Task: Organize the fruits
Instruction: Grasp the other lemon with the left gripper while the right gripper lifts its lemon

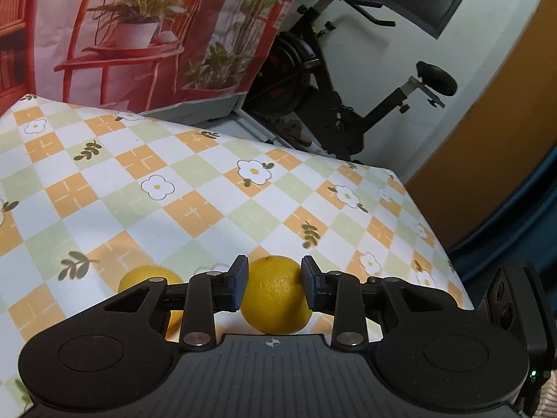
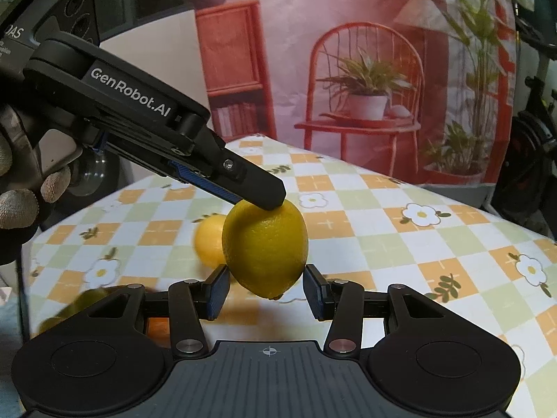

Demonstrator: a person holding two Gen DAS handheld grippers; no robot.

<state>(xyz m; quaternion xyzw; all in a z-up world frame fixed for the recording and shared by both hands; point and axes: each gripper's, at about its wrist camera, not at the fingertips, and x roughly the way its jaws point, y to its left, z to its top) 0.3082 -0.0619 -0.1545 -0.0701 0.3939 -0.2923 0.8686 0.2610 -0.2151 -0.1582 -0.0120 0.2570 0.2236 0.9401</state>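
A yellow lemon (image 1: 275, 296) is clamped between the blue pads of my left gripper (image 1: 275, 287) and held above the checked tablecloth (image 1: 174, 188). In the right wrist view the same lemon (image 2: 266, 247) hangs under the left gripper's fingers (image 2: 264, 191), which come in from the upper left. My right gripper (image 2: 266, 291) is open, its pads apart on either side of the lemon's lower end. A second lemon (image 1: 146, 277) lies on the table to the left; it shows behind the held one in the right wrist view (image 2: 209, 240).
A printed backdrop with a red chair and plants (image 1: 146, 31) stands behind the table. An exercise bike (image 1: 334, 97) is beyond the table's far right edge. A blurred green-yellow fruit (image 2: 76, 308) and something orange (image 2: 156, 327) lie low left in the right wrist view.
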